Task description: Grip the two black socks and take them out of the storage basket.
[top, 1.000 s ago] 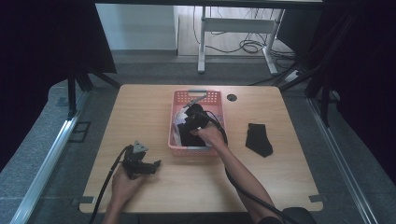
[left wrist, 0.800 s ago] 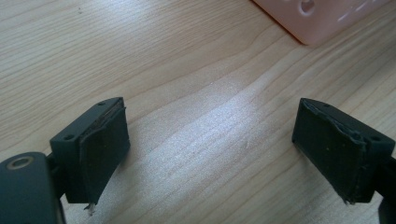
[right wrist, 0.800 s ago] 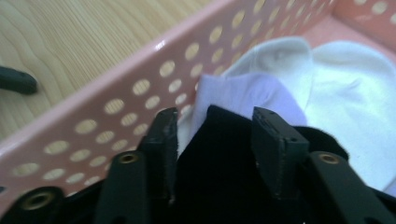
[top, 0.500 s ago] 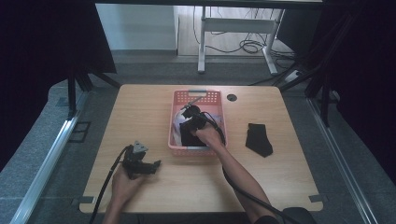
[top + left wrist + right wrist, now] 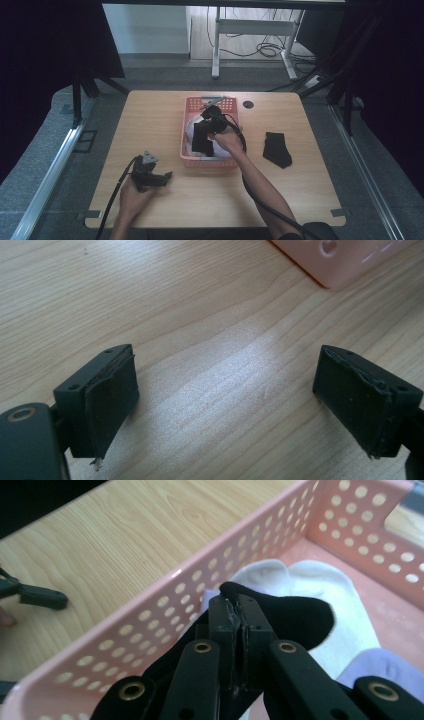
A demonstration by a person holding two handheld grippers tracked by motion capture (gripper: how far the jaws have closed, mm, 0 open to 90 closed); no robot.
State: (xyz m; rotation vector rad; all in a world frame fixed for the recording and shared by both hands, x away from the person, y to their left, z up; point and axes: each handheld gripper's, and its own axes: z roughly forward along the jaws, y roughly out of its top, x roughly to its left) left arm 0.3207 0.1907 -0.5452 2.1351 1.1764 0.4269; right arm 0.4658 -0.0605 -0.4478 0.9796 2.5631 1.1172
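My right gripper (image 5: 239, 605) is shut on a black sock (image 5: 295, 617), pinching its edge just above the floor of the pink perforated basket (image 5: 200, 580). Under it lie a white sock (image 5: 325, 590) and a pale lavender cloth (image 5: 390, 667). From above, the right gripper (image 5: 206, 127) hovers over the basket (image 5: 207, 161) with the black sock (image 5: 202, 142) hanging from it. My left gripper (image 5: 227, 390) rests open just over bare wood, nothing between its pads. In the high view the left gripper (image 5: 164, 176) sits at the front left of the table, left of the basket.
A second black sock (image 5: 276, 149) lies flat on the wooden table (image 5: 150, 120) to the right of the basket. A cable port (image 5: 248, 104) is set in the tabletop behind the basket. The basket's corner (image 5: 345, 260) shows ahead of the left gripper.
The right gripper has dipped into the basket, taken hold of the black sock and lifted a little with it. The left hand has stayed put.
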